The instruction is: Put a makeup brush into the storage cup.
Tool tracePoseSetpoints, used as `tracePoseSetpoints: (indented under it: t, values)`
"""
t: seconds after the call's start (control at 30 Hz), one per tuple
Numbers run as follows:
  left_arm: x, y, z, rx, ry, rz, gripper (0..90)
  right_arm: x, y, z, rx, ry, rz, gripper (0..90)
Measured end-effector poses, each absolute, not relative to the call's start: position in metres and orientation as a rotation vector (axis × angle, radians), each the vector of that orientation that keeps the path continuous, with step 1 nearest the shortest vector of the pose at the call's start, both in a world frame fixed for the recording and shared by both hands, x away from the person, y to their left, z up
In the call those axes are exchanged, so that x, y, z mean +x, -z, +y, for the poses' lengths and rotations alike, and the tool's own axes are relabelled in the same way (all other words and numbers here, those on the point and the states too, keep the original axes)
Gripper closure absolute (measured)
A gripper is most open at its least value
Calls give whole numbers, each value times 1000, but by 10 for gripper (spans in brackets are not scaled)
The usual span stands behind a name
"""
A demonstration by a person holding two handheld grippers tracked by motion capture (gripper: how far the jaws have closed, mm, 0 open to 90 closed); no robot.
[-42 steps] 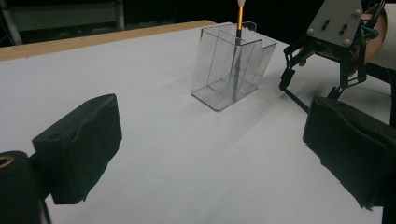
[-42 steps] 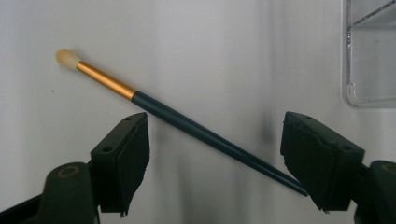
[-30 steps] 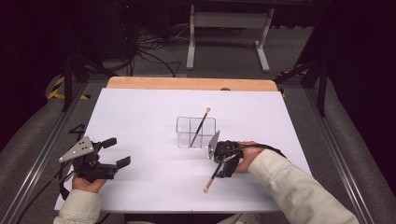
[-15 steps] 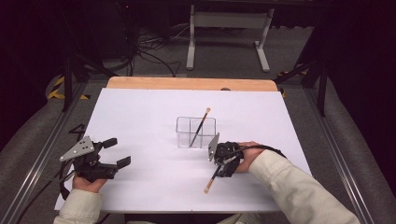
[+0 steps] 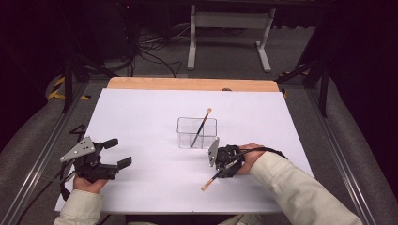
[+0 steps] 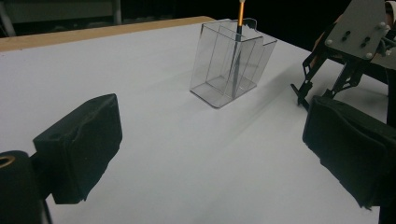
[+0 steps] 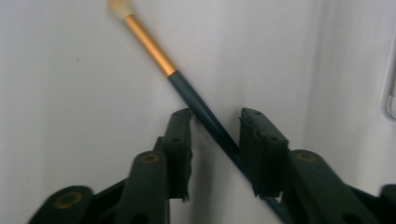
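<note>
A makeup brush (image 5: 210, 181) with a dark handle, gold ferrule and pale tip lies on the white table near the front right. My right gripper (image 5: 224, 167) points down over it; its jaws have just been closing, and the handle (image 7: 205, 112) crosses slantwise between them, with a gap still between the jaws. A clear divided container (image 5: 197, 133) stands at the table's middle with a second brush (image 5: 202, 124) leaning in it. My left gripper (image 5: 119, 152) rests open at the front left, nothing between its pads (image 6: 79, 149), facing the container (image 6: 231, 60).
The white sheet (image 5: 141, 117) covers the table, with a wooden edge (image 5: 187, 83) at the back. Metal rails run along both sides. A metal stand (image 5: 230, 21) and cables sit on the floor beyond the table.
The right gripper's jaws have narrowed around the brush on the table. The left gripper and the container have stayed where they were.
</note>
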State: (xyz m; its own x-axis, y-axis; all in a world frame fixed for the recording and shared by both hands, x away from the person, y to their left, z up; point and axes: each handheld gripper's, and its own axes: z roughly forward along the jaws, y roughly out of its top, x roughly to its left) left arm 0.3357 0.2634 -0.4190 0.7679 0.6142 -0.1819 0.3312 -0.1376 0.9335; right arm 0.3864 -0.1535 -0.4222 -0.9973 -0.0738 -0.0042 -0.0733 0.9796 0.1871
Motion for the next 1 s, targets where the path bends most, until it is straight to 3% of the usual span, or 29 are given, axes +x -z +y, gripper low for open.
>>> tracePoseSetpoints:
  t: [0.17,0.63,1.0]
  values:
    - [336,419,264,1745,-288,741,54,381,421,-150,179,243,-3118,826]
    - [335,419,265,1735,-291,748,54,375,418,-146,185,217,-3144,832]
    - [336,419,264,1739,-291,746,52,377,391,-157,79,485,-3142,832]
